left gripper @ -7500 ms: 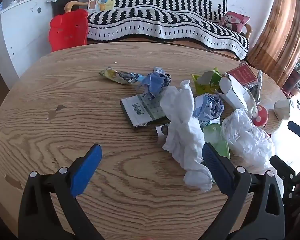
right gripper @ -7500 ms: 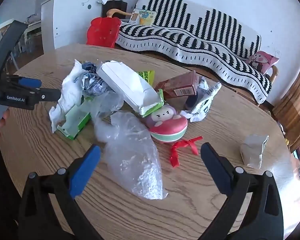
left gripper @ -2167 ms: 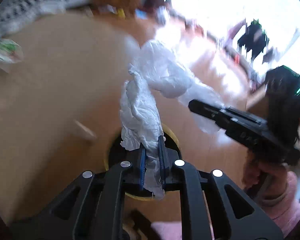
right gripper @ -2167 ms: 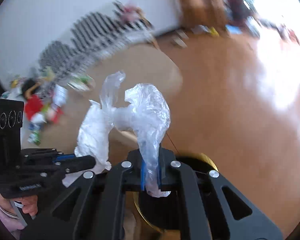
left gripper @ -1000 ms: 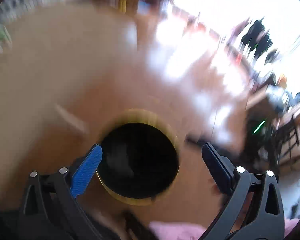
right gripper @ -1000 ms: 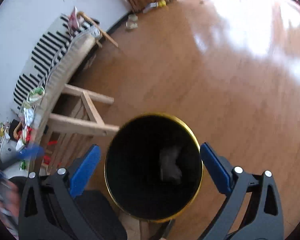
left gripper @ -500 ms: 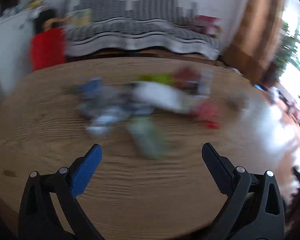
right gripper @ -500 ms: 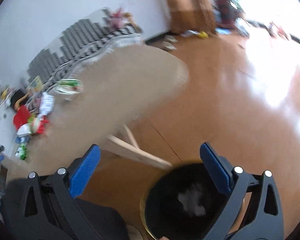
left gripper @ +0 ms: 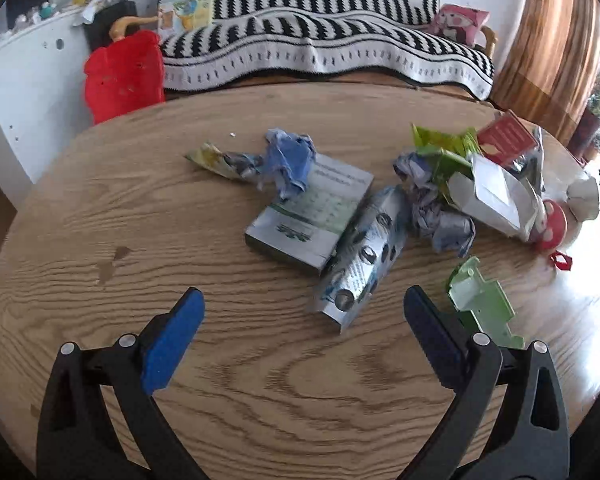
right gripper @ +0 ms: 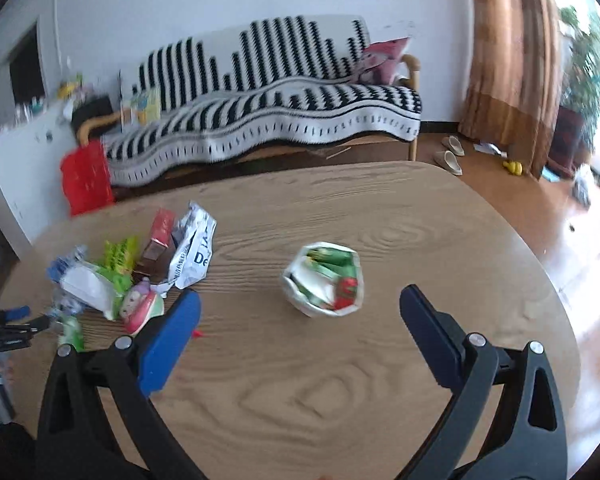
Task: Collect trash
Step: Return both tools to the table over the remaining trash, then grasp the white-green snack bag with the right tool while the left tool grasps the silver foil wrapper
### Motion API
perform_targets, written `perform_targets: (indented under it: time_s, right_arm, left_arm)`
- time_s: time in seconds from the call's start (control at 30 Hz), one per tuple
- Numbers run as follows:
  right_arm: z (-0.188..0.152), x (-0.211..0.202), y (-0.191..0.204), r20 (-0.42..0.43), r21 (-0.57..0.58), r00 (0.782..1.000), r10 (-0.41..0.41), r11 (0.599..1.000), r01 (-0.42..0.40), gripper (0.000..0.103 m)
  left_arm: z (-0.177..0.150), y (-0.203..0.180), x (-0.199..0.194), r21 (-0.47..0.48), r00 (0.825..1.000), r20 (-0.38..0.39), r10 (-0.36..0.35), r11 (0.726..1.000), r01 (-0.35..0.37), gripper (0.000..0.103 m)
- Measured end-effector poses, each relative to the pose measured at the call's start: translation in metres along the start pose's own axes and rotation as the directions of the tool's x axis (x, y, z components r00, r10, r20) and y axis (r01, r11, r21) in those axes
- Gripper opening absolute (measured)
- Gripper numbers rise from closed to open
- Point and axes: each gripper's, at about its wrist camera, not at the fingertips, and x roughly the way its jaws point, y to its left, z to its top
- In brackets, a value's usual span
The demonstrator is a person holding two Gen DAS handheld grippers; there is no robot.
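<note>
Both grippers, left (left gripper: 303, 322) and right (right gripper: 300, 320), back over table (left gripper: 140, 216), jaws apart, seemingly empty.

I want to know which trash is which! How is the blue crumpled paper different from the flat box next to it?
The blue crumpled paper is balled up and wrinkly; the flat box is smooth with straight edges. The paper is blue; the box is pale with green print. The paper is smaller and overlaps the box's far corner. Both lie on the wooden table.

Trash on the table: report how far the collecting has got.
Done: cannot be judged from these views; no bin shows. In hand: nothing; the left gripper and right gripper are open. Left: the silver foil pack, green-and-white box, blue crumpled paper and crumpled snack wrapper lie on the wooden table.
</note>
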Motion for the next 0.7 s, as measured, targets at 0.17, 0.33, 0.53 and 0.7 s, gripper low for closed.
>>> perform_targets:
  time_s: [0.17, 0.33, 0.53, 0.7]
  right_arm:
    - [0.003, 0.044, 0.020, -0.002, -0.040, 0.994, -0.113, 0.993, 0.112, 0.096]
    - [0.006, 0.058, 0.017, 0.019, -0.015, 0.990, -0.143, 0.990, 0.143, 0.096]
    - [0.004, 0.077, 0.019, -0.032, 0.018, 0.996, -0.085, 0.996, 0.086, 0.096]
    - [0.006, 0.078, 0.024, -0.042, 0.021, 0.998, -0.052, 0.998, 0.053, 0.096]
  left_arm:
    - [0.007, 0.001, 0.010, 0.019, 1.000, 0.008, -0.009, 1.000, 0.009, 0.097]
    - [0.011, -0.005, 0.017, 0.043, 0.999, 0.007, -0.042, 0.998, 0.042, 0.097]
    - [0.012, -0.022, 0.016, 0.055, 0.986, -0.011, -0.167, 0.984, 0.167, 0.097]
    - [0.009, -0.038, 0.014, 0.061, 0.966, -0.026, -0.258, 0.964, 0.260, 0.097]
